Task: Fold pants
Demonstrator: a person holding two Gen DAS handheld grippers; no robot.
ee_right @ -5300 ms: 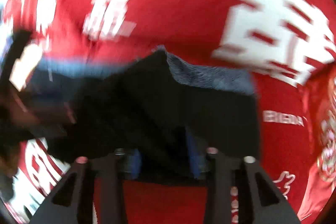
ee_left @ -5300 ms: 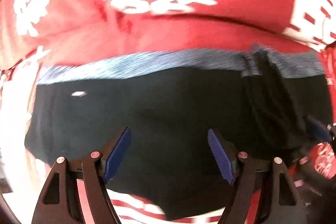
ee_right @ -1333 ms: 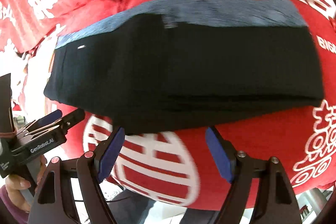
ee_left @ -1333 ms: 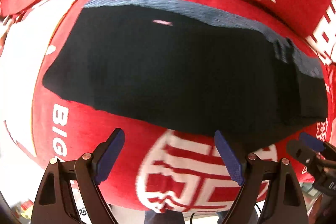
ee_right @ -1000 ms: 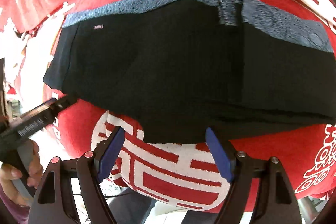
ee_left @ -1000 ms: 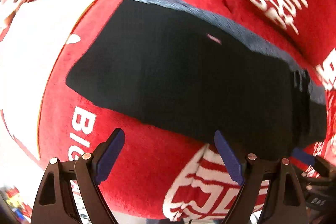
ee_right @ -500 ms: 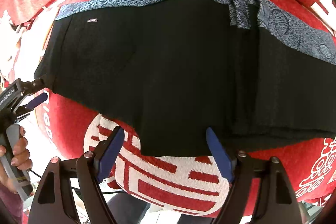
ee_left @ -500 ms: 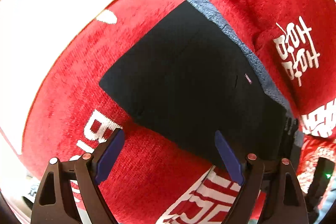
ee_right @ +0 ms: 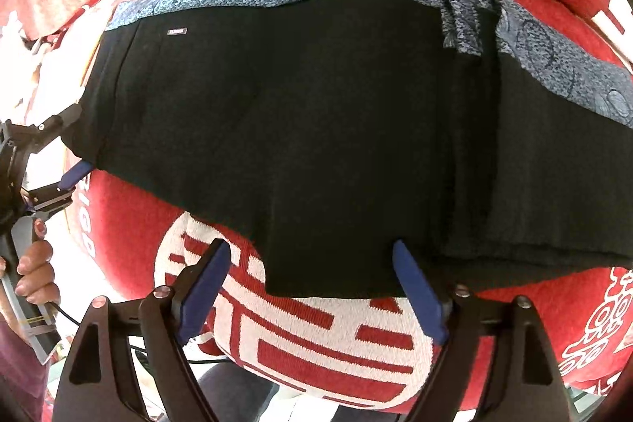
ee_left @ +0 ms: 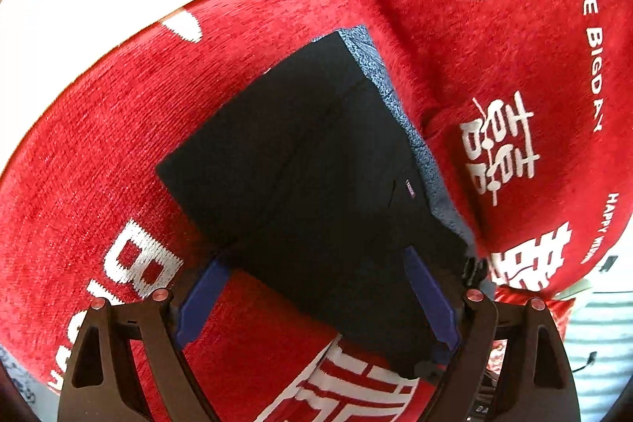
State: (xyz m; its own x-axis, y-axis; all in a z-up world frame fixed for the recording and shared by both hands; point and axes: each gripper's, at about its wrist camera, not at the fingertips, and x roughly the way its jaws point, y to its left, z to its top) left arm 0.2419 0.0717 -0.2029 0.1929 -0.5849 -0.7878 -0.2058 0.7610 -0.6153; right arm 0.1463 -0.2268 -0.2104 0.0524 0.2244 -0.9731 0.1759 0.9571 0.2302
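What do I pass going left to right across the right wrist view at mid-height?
Person's hand on the handle, left gripper, small label on the pants, black pants, bunched blue-grey waistband fold, red blanket.

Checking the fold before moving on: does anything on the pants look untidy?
Mostly neat. On the black pants, a bunched bit of the blue-grey waistband sticks up at the right, and the layers' front edges are uneven.

left tool (ee_left: pixel 316 297) agape, empty | folded pants (ee_left: pixel 316 176) flat on red blanket (ee_left: pixel 99 145)
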